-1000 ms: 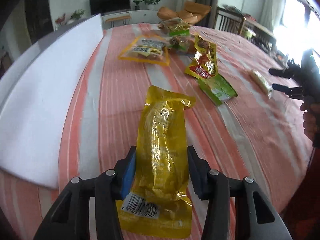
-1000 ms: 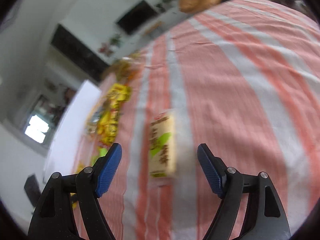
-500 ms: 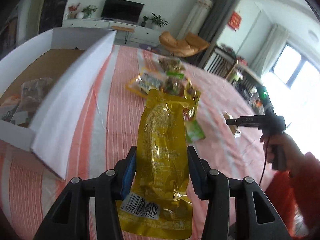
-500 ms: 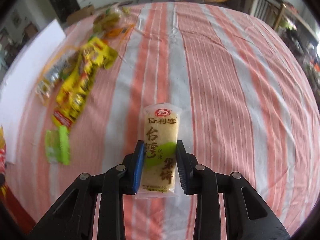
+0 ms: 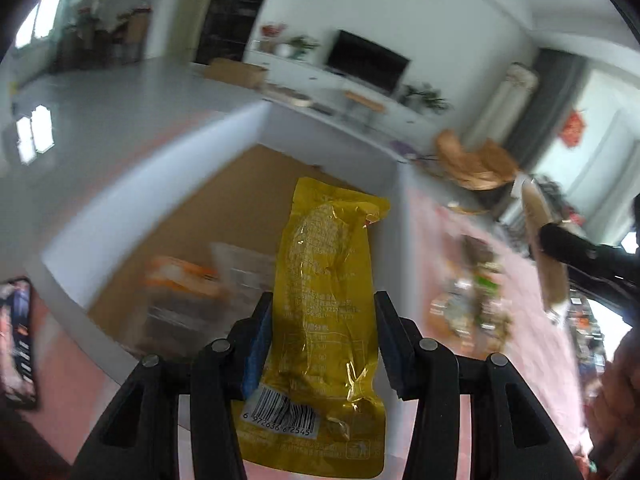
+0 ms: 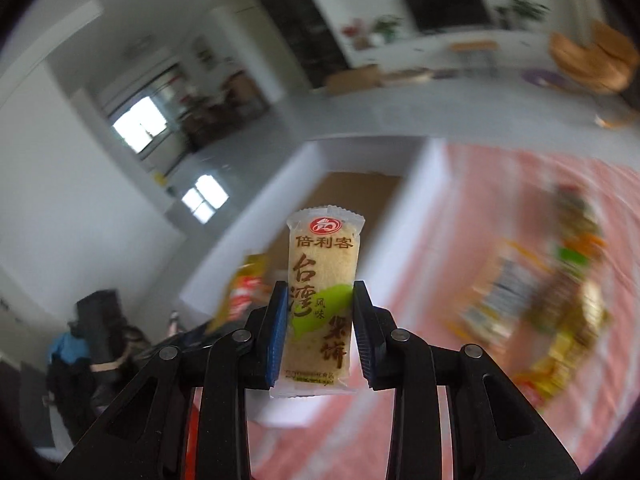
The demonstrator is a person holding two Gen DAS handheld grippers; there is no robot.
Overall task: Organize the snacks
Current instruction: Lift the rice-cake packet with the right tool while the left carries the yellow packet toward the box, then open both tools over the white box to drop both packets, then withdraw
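The white box (image 5: 332,136) now fills view, left claw (image 5: 322,344) still gripping the yellow pouch (image 5: 326,280), right claw (image 6: 320,324) newly clamping the rice cracker (image 6: 322,280)

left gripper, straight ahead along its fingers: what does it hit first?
Probably the brown floor of the white box, ahead and below. The left gripper, shut on the yellow packet, points into the open box; blur leaves depth uncertain.

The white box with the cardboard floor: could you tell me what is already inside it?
In the white box, an orange-and-white packet and a clear wrapped packet lie on the floor, both blurred. The held yellow pouch covers the near right part.
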